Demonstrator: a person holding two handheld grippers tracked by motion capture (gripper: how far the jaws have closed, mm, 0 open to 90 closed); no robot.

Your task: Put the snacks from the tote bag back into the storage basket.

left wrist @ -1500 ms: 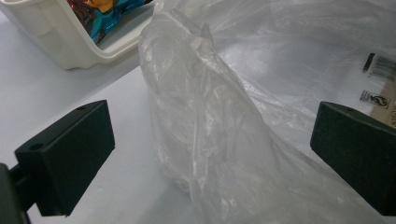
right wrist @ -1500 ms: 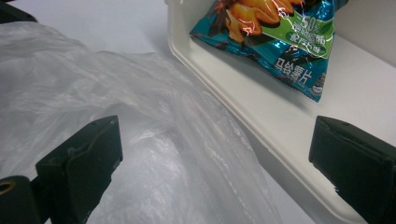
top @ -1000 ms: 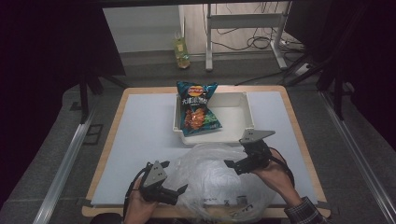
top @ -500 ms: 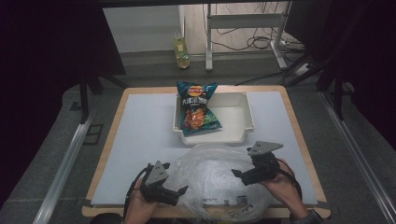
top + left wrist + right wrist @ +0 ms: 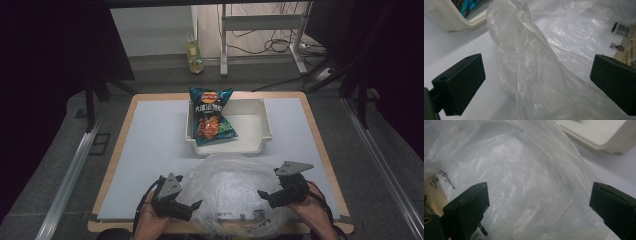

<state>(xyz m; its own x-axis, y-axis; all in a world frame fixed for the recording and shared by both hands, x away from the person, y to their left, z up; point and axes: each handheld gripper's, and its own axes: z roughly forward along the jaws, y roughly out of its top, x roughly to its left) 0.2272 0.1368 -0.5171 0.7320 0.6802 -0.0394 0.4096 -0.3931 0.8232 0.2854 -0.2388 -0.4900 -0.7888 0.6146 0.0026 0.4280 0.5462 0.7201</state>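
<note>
Both grippers are held with jaws wide apart at the bag (image 5: 235, 192), which is spread low in the centre of the frame. The left gripper (image 5: 192, 207) is seen at its lower left edge, the right gripper (image 5: 262, 196) at its lower right.

In the high view the tabletop (image 5: 150, 150) is evenly lit from above while the room around it sinks into near black, with a brighter strip of floor beyond. The picture is soft and slightly grainy. The clear plastic bag (image 5: 235, 192) catches pale glare on its creases. In both gripper views the near jaws are blurred and dark, and the white tray (image 5: 599, 132) is out of focus.
</note>
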